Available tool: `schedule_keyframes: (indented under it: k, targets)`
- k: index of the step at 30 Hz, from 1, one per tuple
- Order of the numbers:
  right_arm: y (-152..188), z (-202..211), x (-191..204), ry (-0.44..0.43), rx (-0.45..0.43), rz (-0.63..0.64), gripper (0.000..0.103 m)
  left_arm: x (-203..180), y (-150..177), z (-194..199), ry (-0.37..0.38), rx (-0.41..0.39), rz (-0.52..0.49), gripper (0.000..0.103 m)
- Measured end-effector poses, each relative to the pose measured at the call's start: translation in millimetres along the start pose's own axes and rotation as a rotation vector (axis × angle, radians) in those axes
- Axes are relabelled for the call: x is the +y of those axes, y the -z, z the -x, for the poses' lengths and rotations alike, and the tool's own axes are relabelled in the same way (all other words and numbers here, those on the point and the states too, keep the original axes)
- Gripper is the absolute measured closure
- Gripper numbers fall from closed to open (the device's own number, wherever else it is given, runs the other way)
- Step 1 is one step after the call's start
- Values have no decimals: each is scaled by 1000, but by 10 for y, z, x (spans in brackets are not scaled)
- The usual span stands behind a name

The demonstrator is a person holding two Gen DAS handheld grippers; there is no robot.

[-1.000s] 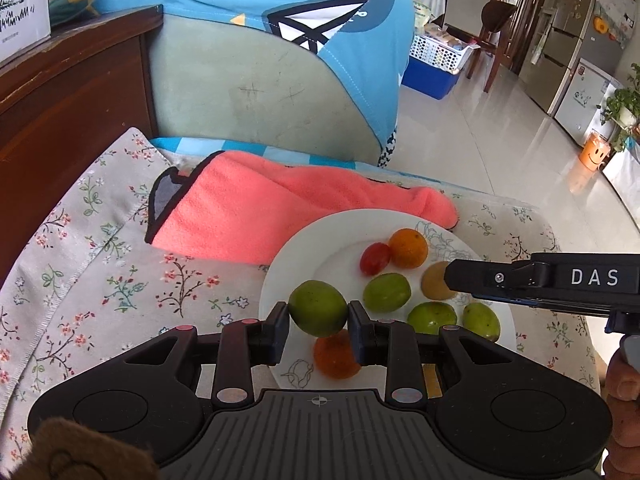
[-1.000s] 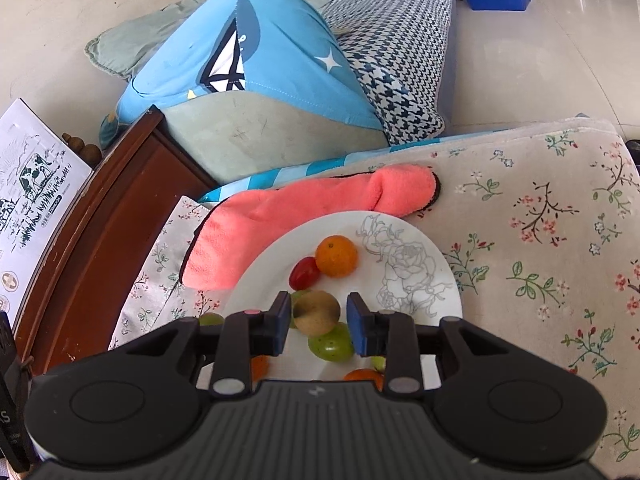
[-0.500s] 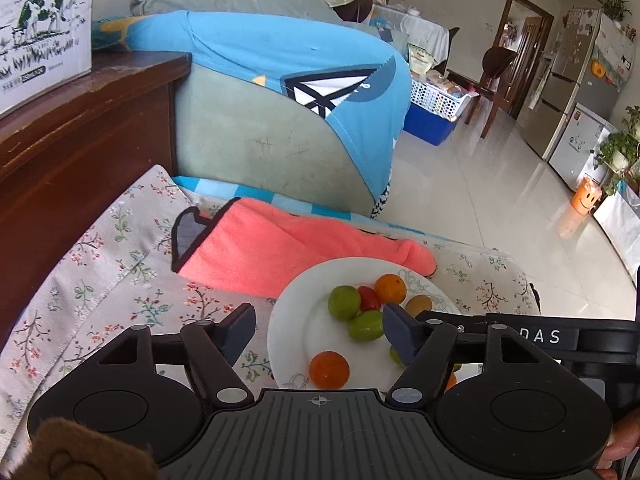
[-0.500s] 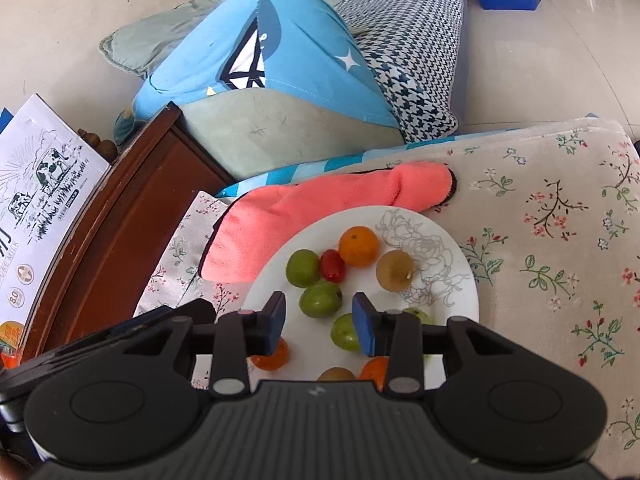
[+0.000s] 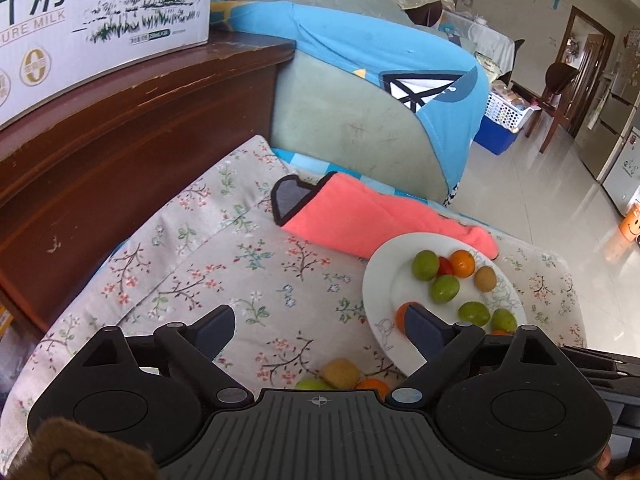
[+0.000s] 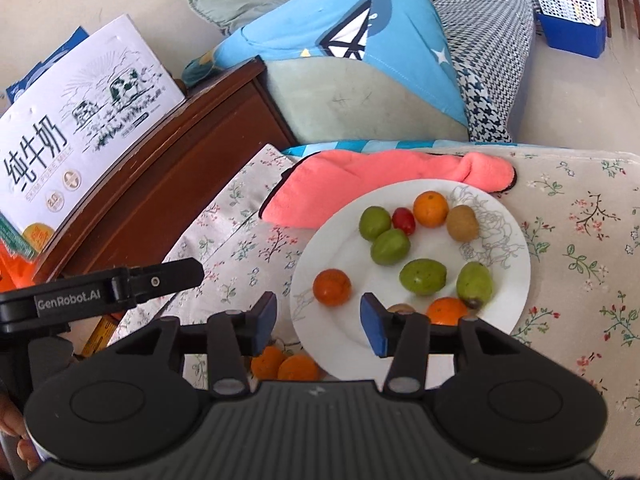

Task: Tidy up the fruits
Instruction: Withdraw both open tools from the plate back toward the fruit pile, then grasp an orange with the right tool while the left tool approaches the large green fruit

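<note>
Left gripper (image 5: 320, 330) had its jaws wide and opening, nothing between them, over the floral tablecloth (image 5: 224, 264); right gripper (image 6: 318, 322) jaws were partly apart and opening, empty, at the near rim of the white plate (image 6: 516, 248). Only the right wrist view showed the whole plate: three green fruits in a loose line plus a fourth at the right, a cherry tomato (image 6: 403, 219), an orange (image 6: 430, 209), a kiwi (image 6: 462, 222), a red-orange fruit (image 6: 332, 287) alone at the left, and another orange (image 6: 446, 311) near the front. It also showed the left gripper's finger from the side, marked "GenRobot.AI" (image 6: 70, 303). The left wrist view alone showed fruits off the plate on the cloth: a brownish fruit (image 5: 340, 372), a green one and an orange one beside it, all partly cut off by the gripper body. The right view had two oranges (image 6: 286, 365) off the plate, half hidden under its own fingers; a brown fruit behind its right pad was mostly hidden. A coral towel (image 6: 360, 184) touched the plate's far rim. The milk carton box (image 5: 100, 16) on the wooden cabinet read "URE MILK", cut off; the right view gave Chinese characters and faint "PURE MILK".
</note>
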State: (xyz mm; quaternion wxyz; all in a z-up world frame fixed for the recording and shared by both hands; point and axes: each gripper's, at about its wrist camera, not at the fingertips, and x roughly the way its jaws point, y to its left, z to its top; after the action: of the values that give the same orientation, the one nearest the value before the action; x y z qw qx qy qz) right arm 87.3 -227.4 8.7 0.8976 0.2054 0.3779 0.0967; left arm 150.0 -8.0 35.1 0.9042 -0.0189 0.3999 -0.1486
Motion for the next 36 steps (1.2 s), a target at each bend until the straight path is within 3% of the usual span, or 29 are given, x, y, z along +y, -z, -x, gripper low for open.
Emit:
schedule_keyframes:
  k: [11,26,30,36]
  targets:
    - [345,-174,287,36,59,189,55,227,330,41,-49,58,-1,10]
    - [500,-397,557,116,53,394,56,338,426,-75,-58,126,26,10]
    - [562,-430,626,153,36,477,72,332,448,-92,-52,129,17,10]
    - [593,-367,634,161,50,492,74,289,490,-125,-38,131,-15,10]
